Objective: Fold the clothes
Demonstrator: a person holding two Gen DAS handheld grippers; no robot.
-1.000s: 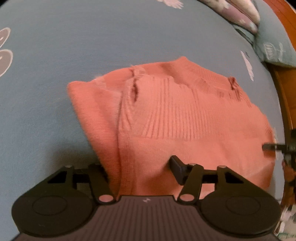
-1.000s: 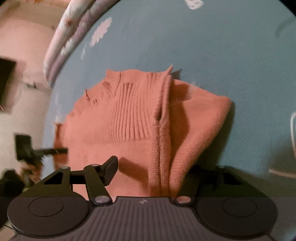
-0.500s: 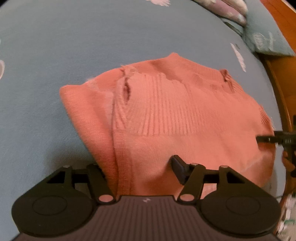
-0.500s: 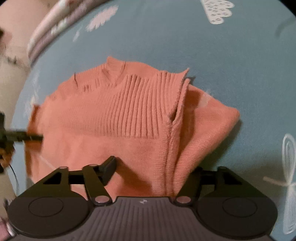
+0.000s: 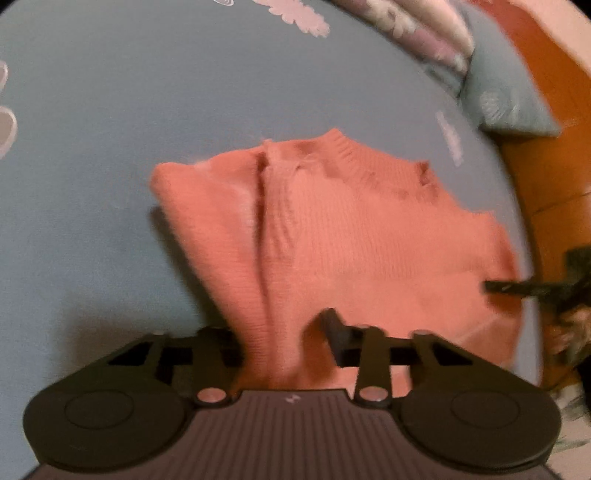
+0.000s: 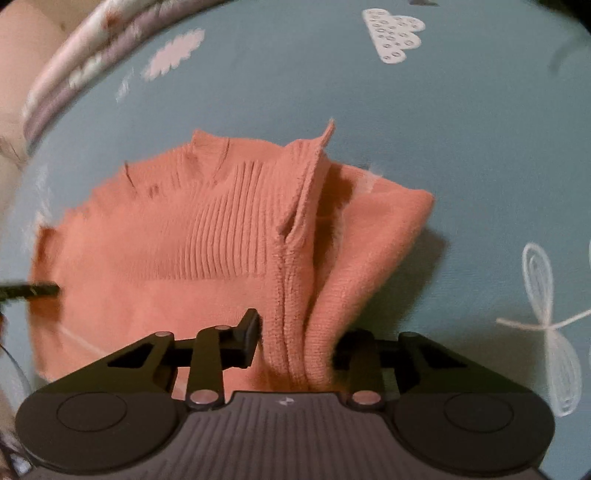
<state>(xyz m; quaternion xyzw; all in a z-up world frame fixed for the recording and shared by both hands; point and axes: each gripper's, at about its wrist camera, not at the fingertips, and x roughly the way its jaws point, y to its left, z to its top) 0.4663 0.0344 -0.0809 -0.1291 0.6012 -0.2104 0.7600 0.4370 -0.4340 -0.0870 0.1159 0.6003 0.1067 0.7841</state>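
A salmon-orange knit sweater (image 5: 351,236) lies folded on the blue bedsheet (image 5: 110,129). My left gripper (image 5: 280,343) is at the sweater's near left corner, where the folded edge rises between its closing jaws. The left finger is partly hidden under the cloth. In the right wrist view my right gripper (image 6: 295,343) is at the sweater's (image 6: 177,236) near right corner. Its jaws are closing, and a stack of knit layers fills the gap between them. One finger (image 5: 513,286) of the right gripper shows at the far right of the left wrist view.
The bedsheet (image 6: 461,129) carries white cloud and dragonfly prints. A rolled floral quilt (image 5: 417,29) and a blue pillow (image 5: 506,103) lie at the back right. An orange wooden bed frame (image 5: 546,177) runs along the right edge. In the right wrist view the quilt (image 6: 74,62) is at upper left.
Both grippers' jaws have drawn in around the sweater's folded near edge. The cloth between them has bunched and risen slightly. The right wrist view has tilted, showing more of the sheet.
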